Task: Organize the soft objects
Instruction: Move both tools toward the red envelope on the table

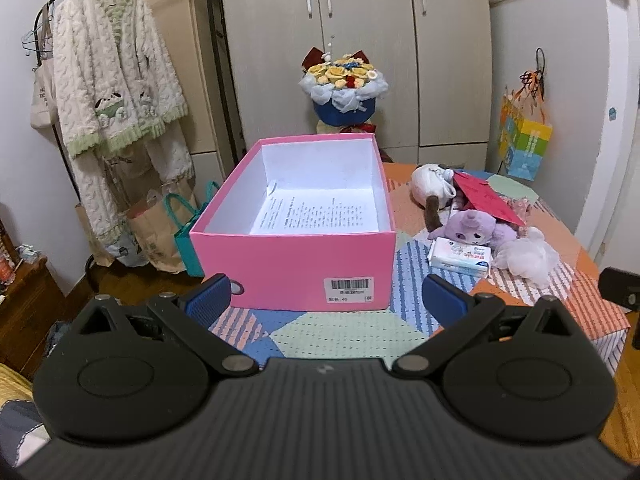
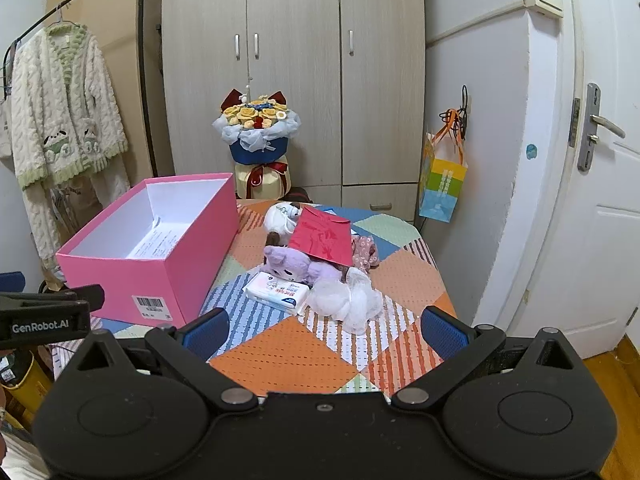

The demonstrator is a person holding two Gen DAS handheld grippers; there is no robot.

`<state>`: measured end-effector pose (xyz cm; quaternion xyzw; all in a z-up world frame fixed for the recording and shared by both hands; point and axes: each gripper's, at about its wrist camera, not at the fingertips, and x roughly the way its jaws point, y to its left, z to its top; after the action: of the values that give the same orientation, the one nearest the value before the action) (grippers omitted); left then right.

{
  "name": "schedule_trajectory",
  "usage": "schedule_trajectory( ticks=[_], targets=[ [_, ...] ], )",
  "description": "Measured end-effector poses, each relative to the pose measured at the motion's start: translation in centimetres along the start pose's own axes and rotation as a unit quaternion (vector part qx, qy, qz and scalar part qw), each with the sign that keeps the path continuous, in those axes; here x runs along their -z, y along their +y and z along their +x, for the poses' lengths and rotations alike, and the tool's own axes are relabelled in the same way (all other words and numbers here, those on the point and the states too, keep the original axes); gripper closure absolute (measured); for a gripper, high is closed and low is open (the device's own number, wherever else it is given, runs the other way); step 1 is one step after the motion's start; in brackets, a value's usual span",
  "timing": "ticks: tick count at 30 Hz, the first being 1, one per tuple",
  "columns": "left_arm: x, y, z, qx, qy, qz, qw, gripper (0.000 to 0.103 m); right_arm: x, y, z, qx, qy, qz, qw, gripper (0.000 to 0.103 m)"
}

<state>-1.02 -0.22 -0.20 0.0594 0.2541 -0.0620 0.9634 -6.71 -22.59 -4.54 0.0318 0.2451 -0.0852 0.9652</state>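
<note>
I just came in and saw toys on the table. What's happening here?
A person is tidying soft things, holding a gripper in each hand. Both the left gripper and the right gripper are open and hold nothing. The pink box sits open on the table with only a printed sheet inside. Beside it lie a purple plush, a white plush, a tissue pack, a white mesh pouf and a red envelope on top of the plushes. Nothing soft is in the box yet.

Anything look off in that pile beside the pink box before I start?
Yes: a stiff red envelope lies tilted across the white plush and purple plush. It isn't soft, and it partly covers both.
</note>
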Motion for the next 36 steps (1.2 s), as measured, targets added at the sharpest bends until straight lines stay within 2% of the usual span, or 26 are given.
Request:
schedule_trajectory(
  ticks=[8,20,36],
  targets=[
    [0.4,0.8,-0.1,-0.002,-0.026,-0.019,0.9995,0.000,0.6,0.2,0.2,-0.004,-0.010,-0.012,1.000,0.000],
    [0.8,1.0,0.2,0.004,-0.028,-0.014,0.9995,0.000,1.0,0.0,-0.1,0.010,-0.023,-0.020,0.999,0.000],
    [1.7,1.9,-0.1,0.024,-0.038,-0.015,0.9989,0.000,1.3,-0.1,0.3,0.014,-0.014,-0.015,1.000,0.000]
  ],
)
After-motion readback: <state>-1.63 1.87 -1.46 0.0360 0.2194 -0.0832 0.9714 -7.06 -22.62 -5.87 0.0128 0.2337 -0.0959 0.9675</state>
